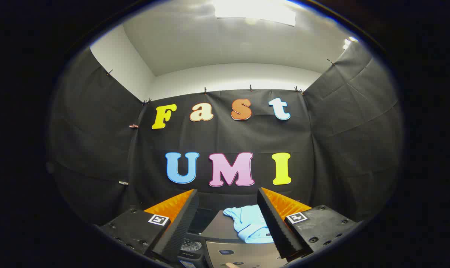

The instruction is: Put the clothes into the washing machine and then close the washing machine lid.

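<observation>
Black cloth walls the booth under a white ceiling. Hand-held gripper (228, 214) hangs spread and empty, its ridged fingers wide apart. At twelve o'clock just beyond them, crumpled light-blue clothes (248, 223) lie soft on the grey washing machine (225, 227). Best to come down squarely, pinching a thick fold.

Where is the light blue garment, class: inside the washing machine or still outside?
Outside: the garment lies crumpled on the machine's top, beyond the open tongs.
</observation>
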Available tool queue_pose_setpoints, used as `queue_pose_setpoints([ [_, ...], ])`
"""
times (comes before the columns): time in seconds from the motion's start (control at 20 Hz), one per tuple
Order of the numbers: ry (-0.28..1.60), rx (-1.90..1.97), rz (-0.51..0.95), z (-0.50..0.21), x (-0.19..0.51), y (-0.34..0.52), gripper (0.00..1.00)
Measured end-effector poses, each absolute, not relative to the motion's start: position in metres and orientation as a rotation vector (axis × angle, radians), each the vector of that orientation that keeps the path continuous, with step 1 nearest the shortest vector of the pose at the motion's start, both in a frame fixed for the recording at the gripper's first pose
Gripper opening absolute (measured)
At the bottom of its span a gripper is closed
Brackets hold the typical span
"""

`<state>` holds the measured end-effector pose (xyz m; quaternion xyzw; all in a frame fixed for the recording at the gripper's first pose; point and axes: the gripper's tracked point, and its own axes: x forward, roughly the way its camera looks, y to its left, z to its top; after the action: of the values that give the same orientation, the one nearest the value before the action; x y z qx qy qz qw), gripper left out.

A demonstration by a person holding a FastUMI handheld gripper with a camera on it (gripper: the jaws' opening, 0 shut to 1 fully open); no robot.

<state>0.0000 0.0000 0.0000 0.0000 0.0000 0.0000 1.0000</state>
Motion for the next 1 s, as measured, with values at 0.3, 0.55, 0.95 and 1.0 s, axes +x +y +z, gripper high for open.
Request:
queue_pose_setpoints([
  [0.3, -0.004, 0.003, -0.009, 0.003, -0.001, -0.005, 0.98],
  [0.55, -0.002, 0.013, -0.011, 0.005, -0.002, -0.007, 0.98],
  [0.95, 0.003, 0.011, -0.024, 0.004, 0.0, -0.013, 0.98],
  [1.0, 0.004, 0.008, -0.028, 0.004, 0.0, -0.015, 0.98],
])
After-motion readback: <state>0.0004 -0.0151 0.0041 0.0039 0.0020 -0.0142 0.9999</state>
